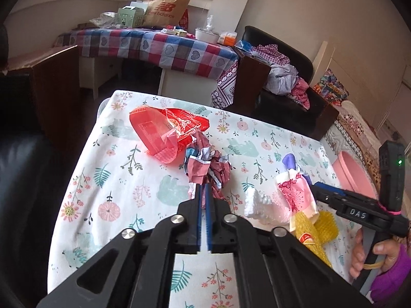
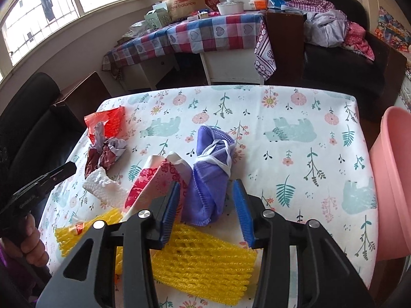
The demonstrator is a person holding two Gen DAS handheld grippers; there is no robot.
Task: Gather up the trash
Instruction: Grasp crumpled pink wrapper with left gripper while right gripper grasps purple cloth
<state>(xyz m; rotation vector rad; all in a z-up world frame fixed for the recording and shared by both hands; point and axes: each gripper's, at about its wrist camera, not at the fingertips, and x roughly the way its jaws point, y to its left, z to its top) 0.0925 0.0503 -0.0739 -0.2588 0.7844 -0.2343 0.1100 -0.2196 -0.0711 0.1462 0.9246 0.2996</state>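
Clearly little is collected so far: every piece of trash in view lies on the bench (image 2: pixel 321 154) with its floral cloth, and nothing can be seen inside the pink plastic tub (image 2: pixel 393 179) that stands just beside the bench's right edge, though only part of the tub shows.

The left hand-held gripper (image 1: pixel 204 192) has its jaws nearly together, pinching the near edge of the crumpled ball of red-and-white printed paper (image 1: pixel 213 170), which rests on the cloth. The right hand-held gripper (image 2: pixel 208 205) stands with its jaws apart on either side of the folded purple face mask (image 2: pixel 209 169) bound by its white straps; the pads do not appear to press it.

Left to gather, by this judgement: the red transparent plastic wrapper (image 1: pixel 164 133) touching the paper ball, the white foam chunk (image 2: pixel 102 186), the pink-and-white printed paper packet (image 2: pixel 156 182) and the yellow foam fruit netting (image 2: pixel 205 264) nearest the camera.
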